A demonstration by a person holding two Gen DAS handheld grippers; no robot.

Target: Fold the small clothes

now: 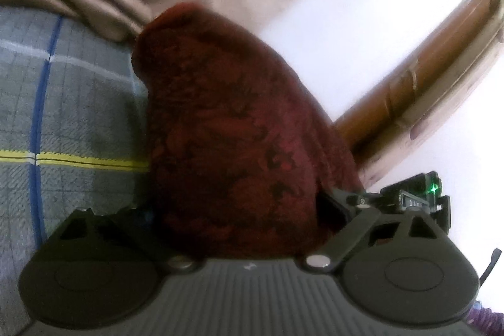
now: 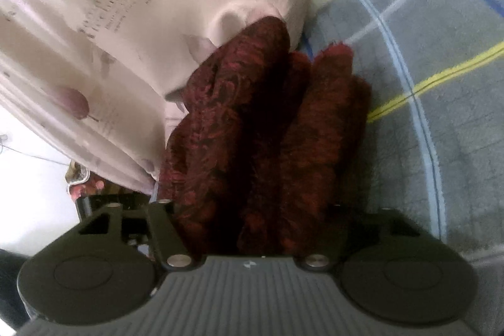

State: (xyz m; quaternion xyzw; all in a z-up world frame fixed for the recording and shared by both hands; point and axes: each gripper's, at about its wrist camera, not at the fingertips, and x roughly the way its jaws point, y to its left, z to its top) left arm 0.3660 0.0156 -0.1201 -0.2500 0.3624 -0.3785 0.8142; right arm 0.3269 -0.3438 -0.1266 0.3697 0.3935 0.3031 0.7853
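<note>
The dark red garment [image 1: 226,115] lies bunched on the grey checked cover [image 1: 78,99], with its far end against a pale printed cloth [image 2: 141,21]. In both wrist views it fills the space between the jaws and rises over them. The left tool [image 1: 242,203] is set wide, and the garment is seen between its jaws. Its fingertips are covered by the cloth, so it cannot be told whether the fabric is pressed or only enclosed. The right tool [image 2: 252,210] is set narrower, with several thick rolls of the garment [image 2: 252,122] gathered between its jaws. Here also the fingertips are hidden, and a firm hold cannot be confirmed.

The step in hand is judged to be the taking of the garment by two places, so that it can be spread before any fold is made. For a good result, only one layer at an edge or a corner should be taken by each tool, not a whole bundle. The fabric looks thick and soft, so a shallow pinch is likely to slip. The two holds should be kept well apart. The pale printed cloth should not be caught together with the garment, and the wooden frame [image 1: 425,90] at the side should be avoided.
</note>
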